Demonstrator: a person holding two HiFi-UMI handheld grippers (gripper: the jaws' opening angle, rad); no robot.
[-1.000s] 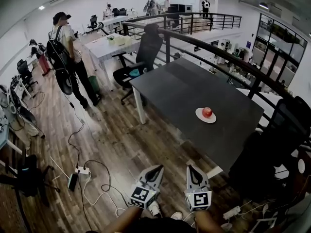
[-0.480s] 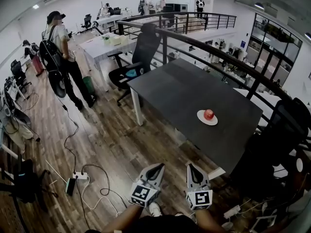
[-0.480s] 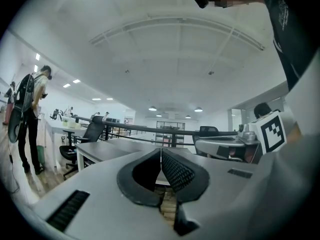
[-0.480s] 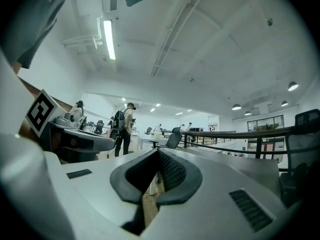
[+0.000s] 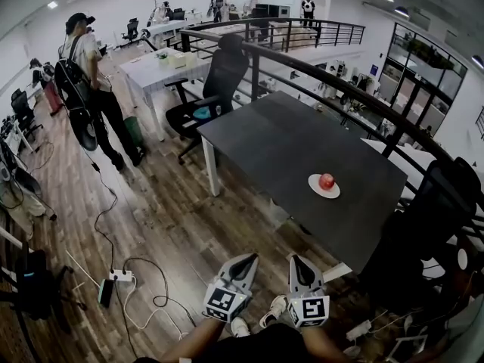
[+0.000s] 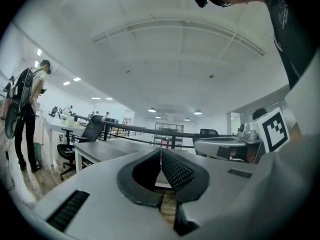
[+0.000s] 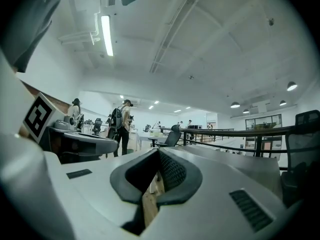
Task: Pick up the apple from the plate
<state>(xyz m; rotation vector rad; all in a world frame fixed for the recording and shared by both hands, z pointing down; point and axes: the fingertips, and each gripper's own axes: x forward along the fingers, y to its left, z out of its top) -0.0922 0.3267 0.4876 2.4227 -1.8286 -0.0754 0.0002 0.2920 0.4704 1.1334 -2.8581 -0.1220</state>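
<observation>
Progress: I have nothing picked yet | red apple [image 5: 327, 181] sits on white plate [image 5: 315, 185], at 1 o'clock, well apart from me | left gripper [image 5: 247, 261], right gripper [image 5: 297, 262]: jaws closed together, empty | remaining, as I judge: approach, grasp, lift

The table [image 5: 287, 138] has a dark, smooth, matt top. The floor [image 5: 166, 210] is wood plank with a soft sheen. The plate [image 5: 318, 192] is white and smooth, and the apple [image 5: 327, 181] is glossy. The railing [image 5: 255, 78] looks like dark metal. The left gripper [image 6: 161, 153] and right gripper [image 7: 159, 154] have pale matt plastic shells and black, finely dimpled pads [image 6: 176, 172].
</observation>
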